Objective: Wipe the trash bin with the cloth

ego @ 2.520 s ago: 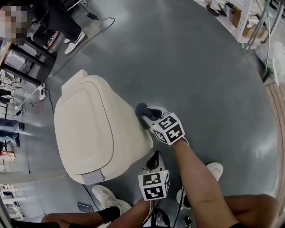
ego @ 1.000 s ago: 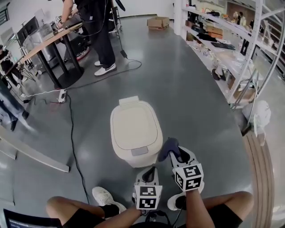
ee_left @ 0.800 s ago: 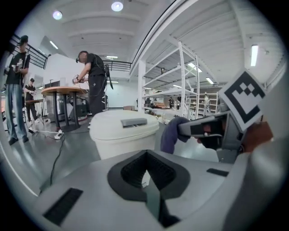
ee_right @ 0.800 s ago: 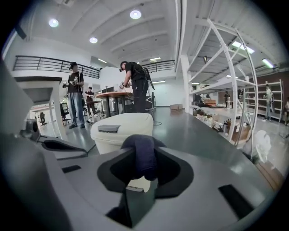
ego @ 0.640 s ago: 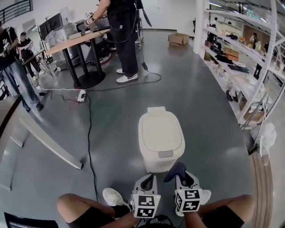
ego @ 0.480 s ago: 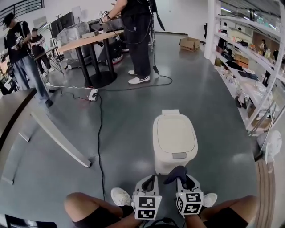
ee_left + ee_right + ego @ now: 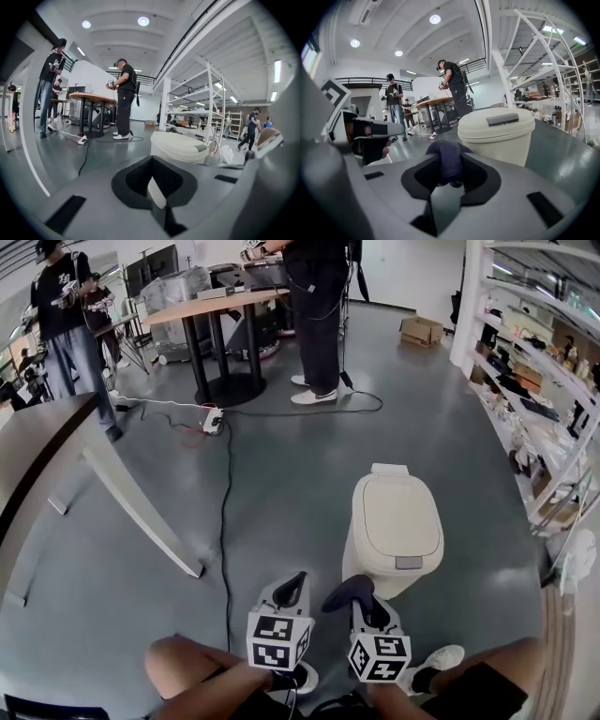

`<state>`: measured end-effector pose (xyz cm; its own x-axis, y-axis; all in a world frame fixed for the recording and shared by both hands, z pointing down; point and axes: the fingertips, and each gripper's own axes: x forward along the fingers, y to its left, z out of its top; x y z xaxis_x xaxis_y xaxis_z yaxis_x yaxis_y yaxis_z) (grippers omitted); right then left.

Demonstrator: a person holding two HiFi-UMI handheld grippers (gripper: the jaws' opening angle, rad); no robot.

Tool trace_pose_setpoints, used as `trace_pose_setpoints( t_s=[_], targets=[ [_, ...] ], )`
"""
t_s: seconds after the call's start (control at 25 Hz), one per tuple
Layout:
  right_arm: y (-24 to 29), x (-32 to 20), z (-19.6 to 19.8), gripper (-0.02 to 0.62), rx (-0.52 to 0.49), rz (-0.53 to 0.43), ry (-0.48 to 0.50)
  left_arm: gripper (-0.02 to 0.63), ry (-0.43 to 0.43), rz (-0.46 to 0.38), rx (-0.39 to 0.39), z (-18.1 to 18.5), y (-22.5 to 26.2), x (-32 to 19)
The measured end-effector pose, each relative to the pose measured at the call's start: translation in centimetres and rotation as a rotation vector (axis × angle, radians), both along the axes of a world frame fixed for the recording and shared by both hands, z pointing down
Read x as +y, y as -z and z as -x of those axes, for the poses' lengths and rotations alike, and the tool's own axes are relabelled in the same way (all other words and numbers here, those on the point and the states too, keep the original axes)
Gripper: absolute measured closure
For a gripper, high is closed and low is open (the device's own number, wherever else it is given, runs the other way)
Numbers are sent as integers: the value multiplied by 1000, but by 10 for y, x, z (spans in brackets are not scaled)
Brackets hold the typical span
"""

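Observation:
A cream trash bin [image 7: 397, 532] with a closed lid stands on the grey floor ahead of me; it shows too as the bin [image 7: 499, 133] in the right gripper view and the bin [image 7: 178, 145] in the left gripper view. My right gripper [image 7: 356, 598] is shut on a dark blue cloth [image 7: 347, 591], held just short of the bin's front; the cloth [image 7: 448, 161] bulges between the jaws. My left gripper [image 7: 290, 589] hangs to the left of it, shut with nothing between its jaws.
A black cable [image 7: 223, 512] runs along the floor left of the bin. A round-top table [image 7: 230, 310] with people standing near it is at the back. White shelving [image 7: 539, 362] lines the right side. My knees and shoes are below the grippers.
The head view has lifted from close above the bin to take in the room. Both grippers have drawn back from the bin's side, the right one still holding the cloth.

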<state>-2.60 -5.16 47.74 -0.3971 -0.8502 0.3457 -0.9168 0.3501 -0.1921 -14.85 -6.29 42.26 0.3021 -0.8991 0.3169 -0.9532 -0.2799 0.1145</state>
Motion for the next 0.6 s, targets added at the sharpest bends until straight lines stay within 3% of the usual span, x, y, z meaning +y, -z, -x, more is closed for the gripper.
trace_pose_setpoints(
  t_s=[0.2,0.32,0.48,0.6],
  targets=[
    [-6,-20,22,497,9,-13,-33,609,-18,-17,-18,38,11,-28],
    [-5,-37,26,497,-7,-34,-71,608,16,-11,26,52,9,-45],
    [-5,-56,30,497,-26,-58,-111,609,39,20,130,49,0,-67],
    [-4,-64,33,497,-36,-87,-143,608,18,19,110,39,-10,-77]
  ],
)
